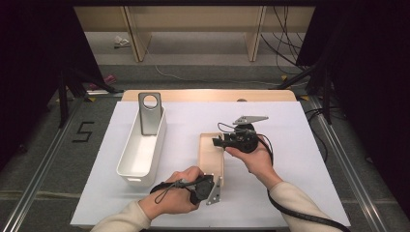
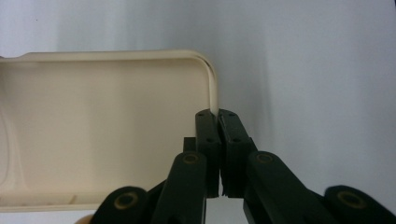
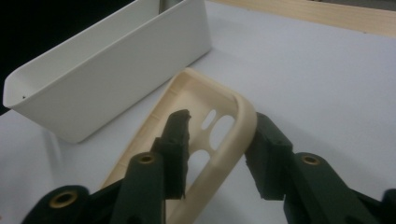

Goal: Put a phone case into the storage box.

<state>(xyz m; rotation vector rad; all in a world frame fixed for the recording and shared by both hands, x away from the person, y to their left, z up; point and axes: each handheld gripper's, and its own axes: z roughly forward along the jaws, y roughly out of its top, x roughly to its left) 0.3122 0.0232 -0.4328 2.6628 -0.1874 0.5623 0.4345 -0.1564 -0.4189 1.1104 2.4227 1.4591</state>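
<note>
Surface: we are working over a white mat (image 1: 290, 145) laid on a pale wooden table (image 1: 208, 94), with dark floor and shelving beyond it.
Phone case: we are seeing a cream phone case (image 1: 211, 154) lying open side up on the mat, just right of the bin, with its long sides running away from us and camera cut-outs at its far end.
Left gripper: we are holding the left gripper (image 2: 218, 122) at the near end of the case; its jaws are clenched on the case's rim at a rounded corner, one jaw inside the shell and one outside.
Left hand: we are wrapping the left hand (image 1: 171, 195) around the gripper body at the near edge of the mat.
Right gripper: we are holding the right gripper (image 3: 219, 135) at the far end of the case; its jaws are straddling the end wall beside the cut-outs, one inside and one outside, and we cannot tell whether the pads are pressing on it.
Right hand: we are cupping the right hand (image 1: 254, 155) under the gripper, right of the case.
Bin: we are seeing a long white plastic bin (image 1: 142, 147) standing left of the case, close but apart.
Metal plate: we are seeing a grey metal plate (image 1: 150, 112) with a round hole standing upright in the bin's far end.
</note>
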